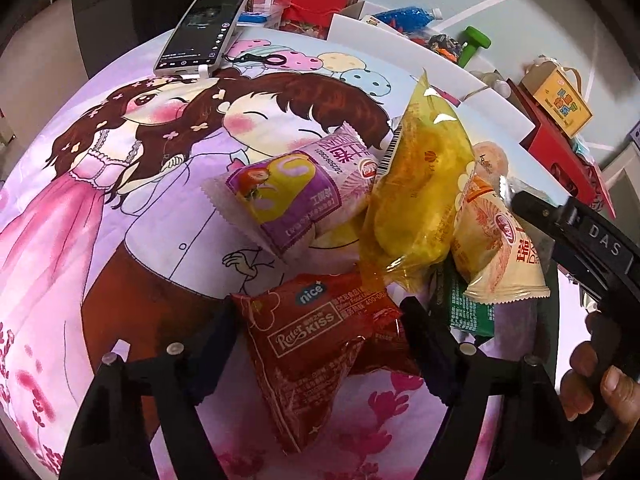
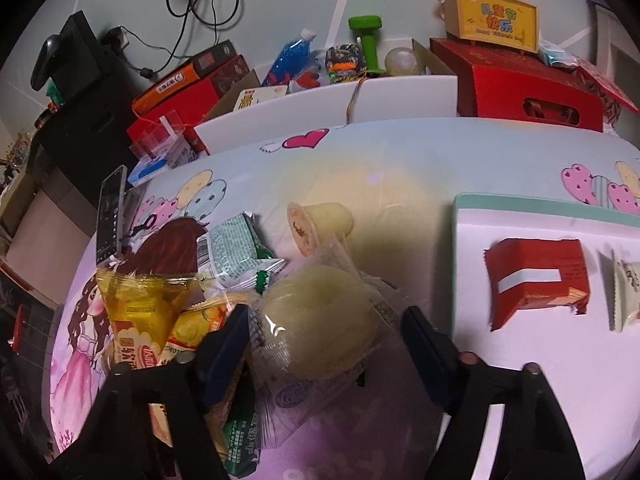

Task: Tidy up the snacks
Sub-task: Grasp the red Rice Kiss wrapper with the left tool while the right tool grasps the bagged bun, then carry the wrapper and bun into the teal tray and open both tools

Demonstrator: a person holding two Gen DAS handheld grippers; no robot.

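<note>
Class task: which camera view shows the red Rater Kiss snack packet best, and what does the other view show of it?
The left wrist view: the red Rater Kiss packet lies close up between that camera's tongs, label readable. The right wrist view shows none of it.

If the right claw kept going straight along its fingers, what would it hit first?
Most likely the clear-wrapped pale round snack, which already lies between the right claw fingers. Whether the pads touch its wrapper is unclear. The jelly cup lies beyond.
</note>
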